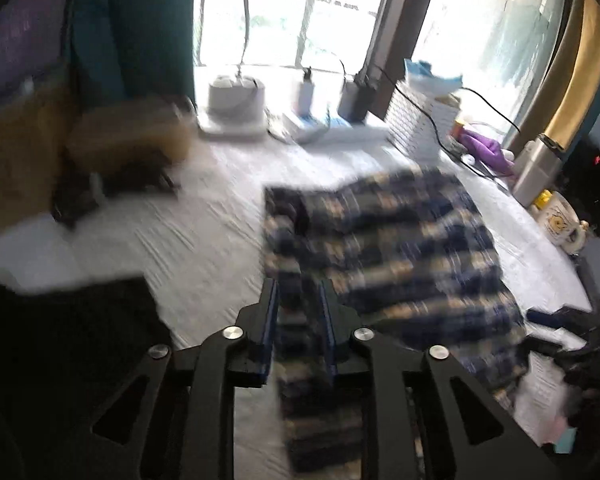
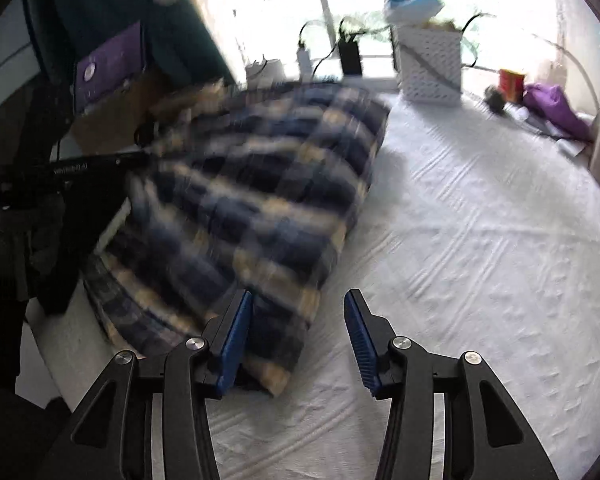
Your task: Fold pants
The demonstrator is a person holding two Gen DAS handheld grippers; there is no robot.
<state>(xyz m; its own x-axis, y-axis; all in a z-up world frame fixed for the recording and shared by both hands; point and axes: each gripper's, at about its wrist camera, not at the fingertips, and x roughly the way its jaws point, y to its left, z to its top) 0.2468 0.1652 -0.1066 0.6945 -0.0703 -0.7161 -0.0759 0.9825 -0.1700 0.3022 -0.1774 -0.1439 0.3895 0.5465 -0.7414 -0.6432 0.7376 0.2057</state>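
Note:
The pants [image 1: 384, 240] are blue, navy and cream plaid, lying on a white cloth-covered table [image 1: 204, 232]. In the left wrist view my left gripper [image 1: 298, 292] is shut on a bunched strip of the pants that runs between its blue pads and hangs toward the camera. In the right wrist view the pants [image 2: 252, 184] are blurred and lifted in a fold at left. My right gripper [image 2: 298, 300] is open, its left pad [image 2: 236, 332] against the near corner of the fabric, nothing between the fingers. The left gripper shows there as a dark bar [image 2: 72, 172] at the far edge of the pants.
A white perforated basket [image 2: 430, 66], chargers and cables [image 2: 350, 54] and a white appliance [image 1: 236, 96] stand along the window edge. A purple item [image 2: 556, 110], a red tin [image 2: 512, 80] and a mug [image 1: 560, 224] sit to the right. A brown box [image 1: 128, 136] is at left.

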